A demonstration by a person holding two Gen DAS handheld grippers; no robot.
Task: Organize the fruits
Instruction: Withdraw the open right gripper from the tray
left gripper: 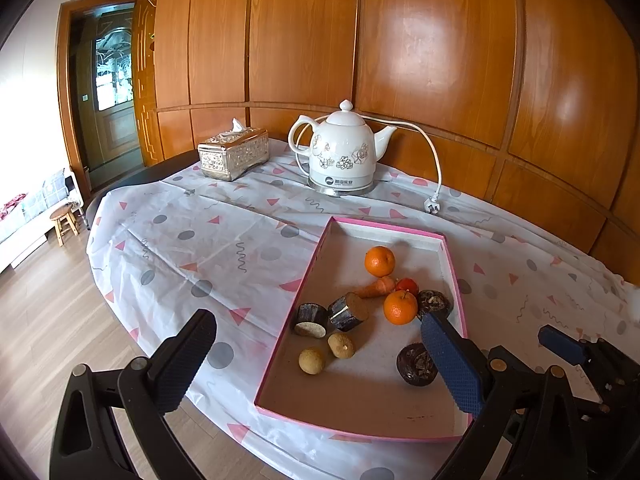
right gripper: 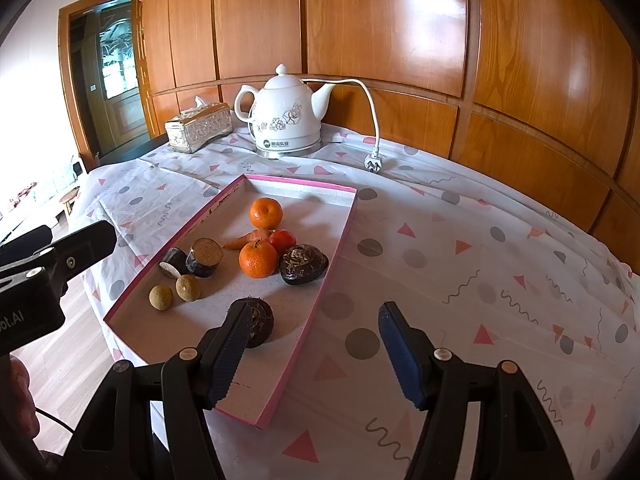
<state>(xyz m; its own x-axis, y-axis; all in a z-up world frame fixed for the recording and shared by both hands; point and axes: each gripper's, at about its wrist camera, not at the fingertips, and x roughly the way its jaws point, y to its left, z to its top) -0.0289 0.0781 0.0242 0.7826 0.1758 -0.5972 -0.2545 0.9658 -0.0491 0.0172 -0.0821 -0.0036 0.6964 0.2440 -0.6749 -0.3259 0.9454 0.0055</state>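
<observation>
One dark fruit [right gripper: 258,322] half-hidden behind claw [right gripper: 316,354].

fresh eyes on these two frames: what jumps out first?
The pink-rimmed tray in the middle of the patterned tablecloth, holding two oranges amid darker produce. Behind it, a white floral kettle stands against the wood-panelled wall, unplugged. Both grippers, left gripper and right gripper, hover at the tray's near end, jaws open and empty.

Tray [right gripper: 338,232]: pink rim, speckled grey-white floor. Oranges [right gripper: 266,213]: bright orange. Tomato [right gripper: 283,240]: red. Longans [right gripper: 161,297]: tan. Cloth [right gripper: 480,264]: white, printed with grey dots, pink triangles and grey squiggles. Kettle [right gripper: 280,120]: white with a floral motif. Tissue box [right gripper: 199,128]: silver, embossed. Wall [right gripper: 400,20]: glossy orange-brown wood grain.
</observation>
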